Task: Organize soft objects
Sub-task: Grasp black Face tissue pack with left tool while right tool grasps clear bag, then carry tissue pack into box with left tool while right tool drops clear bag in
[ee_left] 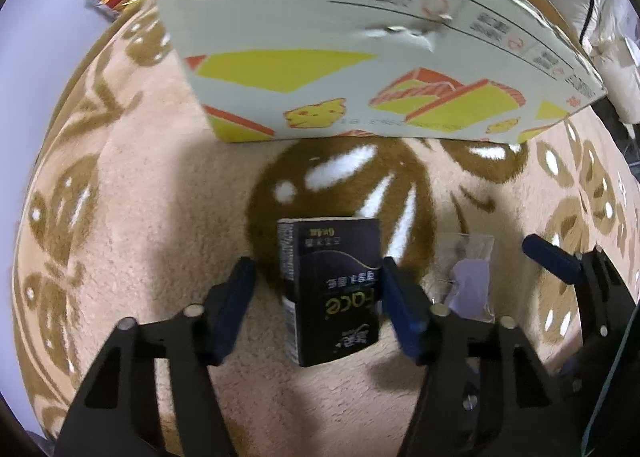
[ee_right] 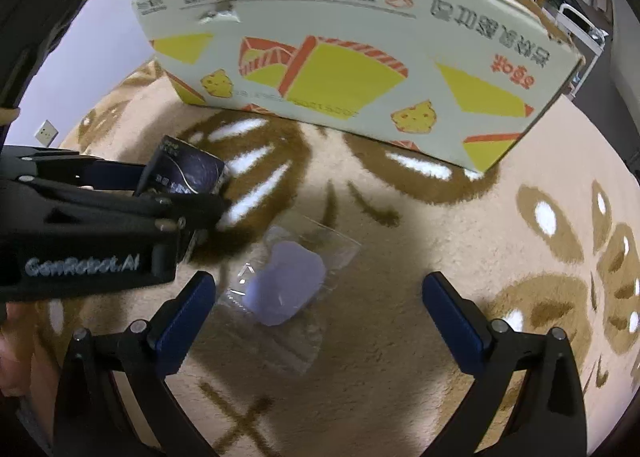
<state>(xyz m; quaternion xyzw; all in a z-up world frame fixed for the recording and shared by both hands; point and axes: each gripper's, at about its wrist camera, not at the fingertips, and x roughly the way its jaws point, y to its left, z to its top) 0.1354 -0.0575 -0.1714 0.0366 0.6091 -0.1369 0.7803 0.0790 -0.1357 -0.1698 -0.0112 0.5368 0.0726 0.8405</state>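
A: Where does the black tissue pack lie?

B: On the beige carpet with the brown leaf pattern, standing on a narrow side, right between the blue pads of the left gripper. The right pad touches its edge. On the left side a thin strip of carpet seems to show between pad and pack, so I cannot tell whether the clamp is firm.

A: So the fingers are not wide apart?

B: No, they stand about half closed around the pack, one on each long side. From the right wrist camera the same pack sits between that gripper's black arms, tilted a little.

A: And the other soft thing?

B: A clear plastic pouch with a pale lilac item inside lies flat on the carpet, just beside the tissue pack. The right gripper hangs over it with its fingers spread wide; the pouch lies between them, nearer the left pad, and neither pad presses on it.

A: What is behind?

B: A cardboard box, white with yellow and orange prints, stands on the carpet beyond both items, well apart from the fingers.
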